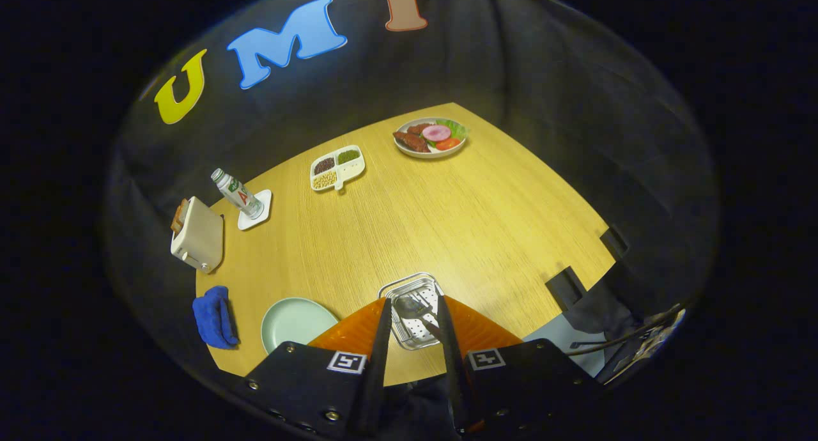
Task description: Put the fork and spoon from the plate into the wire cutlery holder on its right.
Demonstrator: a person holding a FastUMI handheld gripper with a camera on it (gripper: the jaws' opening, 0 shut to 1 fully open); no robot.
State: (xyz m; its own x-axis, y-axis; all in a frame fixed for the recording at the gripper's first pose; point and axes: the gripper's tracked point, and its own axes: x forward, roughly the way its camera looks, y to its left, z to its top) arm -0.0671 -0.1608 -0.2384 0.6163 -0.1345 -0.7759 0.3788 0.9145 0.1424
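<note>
I look down from high above the wooden table. The wire cutlery holder shows between my fingertips, far below them. A dark utensil, seemingly the spoon, lies slanted inside it, its handle running under my right finger. A paler piece shows in the holder's far half, too small to name. The pale green plate sits left of the holder with nothing on it. My gripper hangs over the holder with a narrow gap between its fingers and nothing pinched between them.
A blue cloth lies left of the plate, with a toaster behind it. Further back are a bottle on a white coaster, a divided snack tray and a plate of food. The table edge runs close on the right.
</note>
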